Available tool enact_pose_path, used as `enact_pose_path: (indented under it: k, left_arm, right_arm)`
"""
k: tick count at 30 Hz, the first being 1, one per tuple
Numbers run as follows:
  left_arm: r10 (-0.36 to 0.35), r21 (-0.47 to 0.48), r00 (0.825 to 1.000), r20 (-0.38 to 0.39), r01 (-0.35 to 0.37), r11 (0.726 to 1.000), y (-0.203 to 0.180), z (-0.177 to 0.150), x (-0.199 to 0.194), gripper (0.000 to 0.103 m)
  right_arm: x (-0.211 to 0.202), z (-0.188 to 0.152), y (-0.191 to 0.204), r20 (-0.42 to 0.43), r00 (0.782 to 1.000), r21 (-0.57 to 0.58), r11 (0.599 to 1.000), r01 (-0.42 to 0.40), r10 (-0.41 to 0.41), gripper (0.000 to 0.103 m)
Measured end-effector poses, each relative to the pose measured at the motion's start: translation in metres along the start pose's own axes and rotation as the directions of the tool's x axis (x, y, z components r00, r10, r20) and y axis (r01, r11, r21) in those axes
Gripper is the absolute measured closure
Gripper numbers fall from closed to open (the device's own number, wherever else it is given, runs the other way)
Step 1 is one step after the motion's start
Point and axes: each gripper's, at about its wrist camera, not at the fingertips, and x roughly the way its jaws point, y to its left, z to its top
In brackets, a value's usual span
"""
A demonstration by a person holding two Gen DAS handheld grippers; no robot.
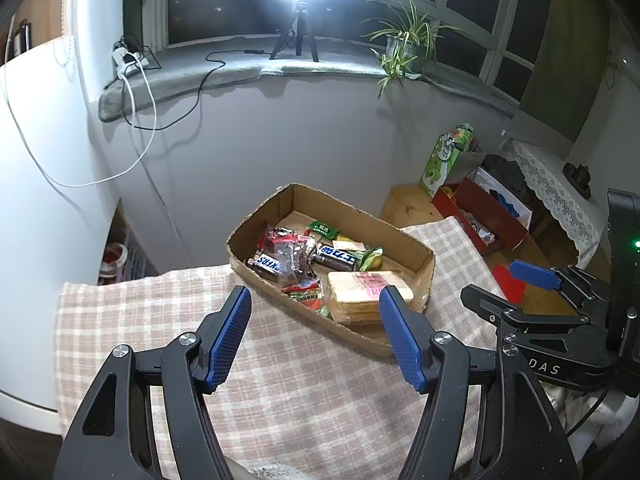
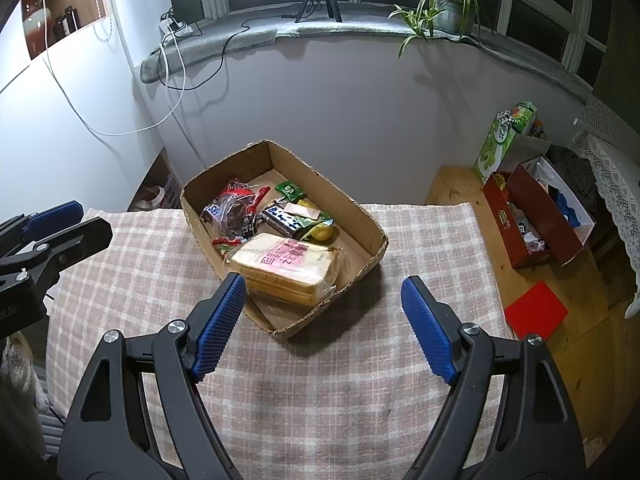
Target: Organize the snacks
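Snacks [image 2: 276, 216] fill the cardboard box [image 2: 372, 236] near the table's [image 2: 140, 264] far edge; both the left gripper [image 1: 316, 328] and the right gripper [image 2: 324, 320] hover wide-jawed, empty.

Both grippers standing open and empty, pitched downward.

The left gripper [image 1: 316, 334] is pointing steeply down with its blue-padded jaws apart and nothing between them. The right gripper [image 2: 324, 328] is angling down likewise, its jaws spread wider, also gripping nothing. The two are sitting side by side, each showing at the edge of the other's view.
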Motion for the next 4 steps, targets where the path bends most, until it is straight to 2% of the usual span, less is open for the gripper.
enact_pose_path:
  k: [4]
  left_arm:
    - [0.003,-0.002,1.000,0.006,-0.003,1.000,-0.0003,-0.0002,-0.0002,0.037]
  right_arm:
    - [0.0000,-0.0012,-0.0003,0.000,1.000,0.001,1.000,0.003,-0.003,0.020]
